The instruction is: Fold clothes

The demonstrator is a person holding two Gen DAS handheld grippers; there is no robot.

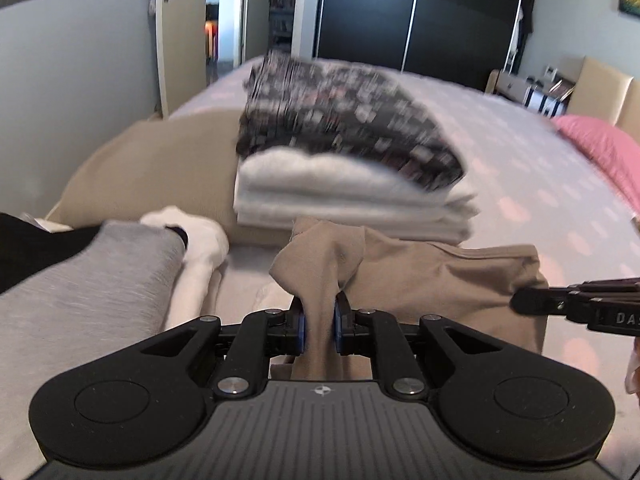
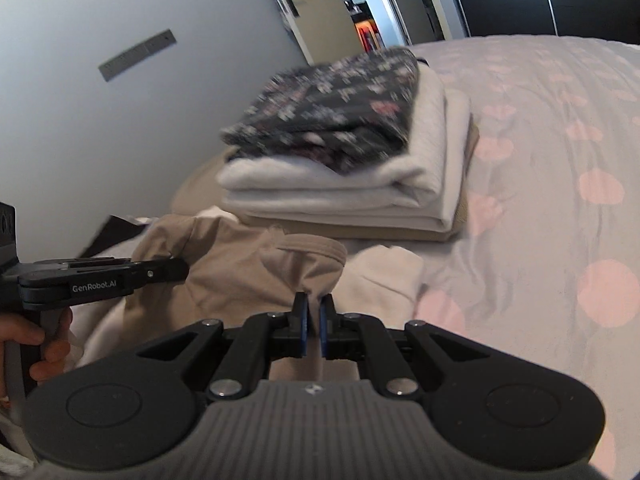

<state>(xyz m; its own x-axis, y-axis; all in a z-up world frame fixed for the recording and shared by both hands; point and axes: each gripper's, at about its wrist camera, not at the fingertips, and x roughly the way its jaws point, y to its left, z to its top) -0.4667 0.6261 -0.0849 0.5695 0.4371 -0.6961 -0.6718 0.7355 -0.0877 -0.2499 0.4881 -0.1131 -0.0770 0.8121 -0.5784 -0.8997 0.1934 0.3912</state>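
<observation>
A tan garment (image 1: 420, 276) is stretched between both grippers just above the bed. My left gripper (image 1: 319, 320) is shut on a bunched fold of it, cloth pinched between the blue pads. In the right wrist view my right gripper (image 2: 314, 316) is shut on another edge of the same tan garment (image 2: 240, 264). Each gripper shows in the other's view: the right gripper (image 1: 520, 300) enters from the right edge, and the left gripper (image 2: 180, 268) comes in from the left with a hand on its grip.
A folded stack stands just ahead: a dark flowered garment (image 1: 344, 120) on white folded cloth (image 1: 352, 196). A grey garment (image 1: 80, 280) and white socks (image 1: 200, 240) lie to the left. The bedspread (image 2: 560, 160) has pink dots. A pink pillow (image 1: 604, 148) lies at the right.
</observation>
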